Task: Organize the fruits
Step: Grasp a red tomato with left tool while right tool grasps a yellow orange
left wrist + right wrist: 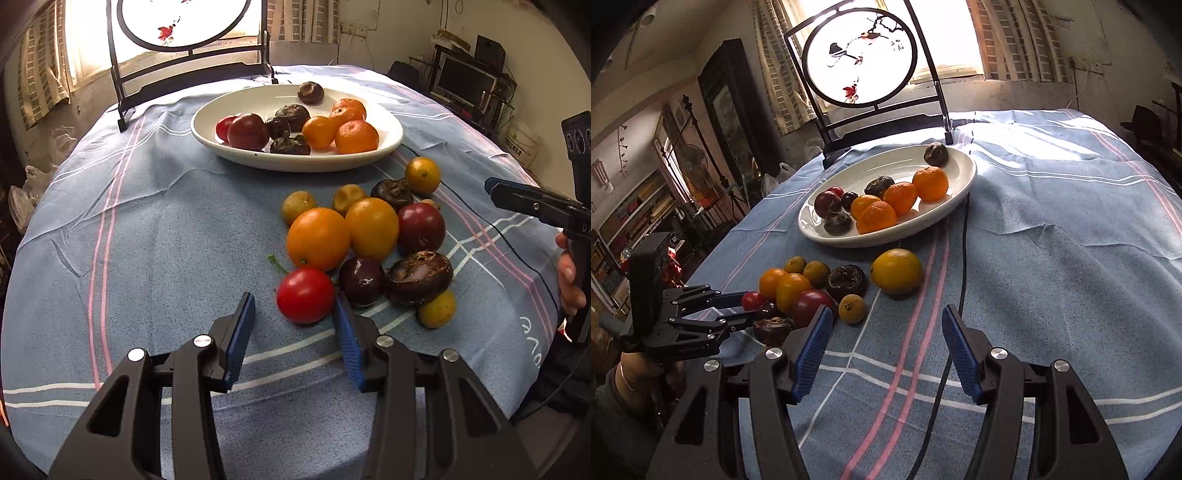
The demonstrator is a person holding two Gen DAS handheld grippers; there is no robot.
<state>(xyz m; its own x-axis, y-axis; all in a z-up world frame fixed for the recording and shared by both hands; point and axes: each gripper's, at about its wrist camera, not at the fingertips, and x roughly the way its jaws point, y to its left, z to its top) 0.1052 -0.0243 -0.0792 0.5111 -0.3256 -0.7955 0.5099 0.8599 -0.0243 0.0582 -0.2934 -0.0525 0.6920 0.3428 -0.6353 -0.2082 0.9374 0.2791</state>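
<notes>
A blue striped cloth covers the table (147,221). Well beyond both tongs, a white plate (236,151) is seen holding oranges, plums and dark fruits. Nearer, a loose fruit pile (369,236) lies ahead of the left tongs (295,325), whose blue pads stand apart around a red tomato (305,295), one pad touching it. The right tongs (882,347) are held apart, with nothing between them, the pile to their left.

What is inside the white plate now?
The white plate holds three mandarins, one smooth orange fruit, four dark brown fruits and dark red ones. Anything beneath them is hidden.
</notes>
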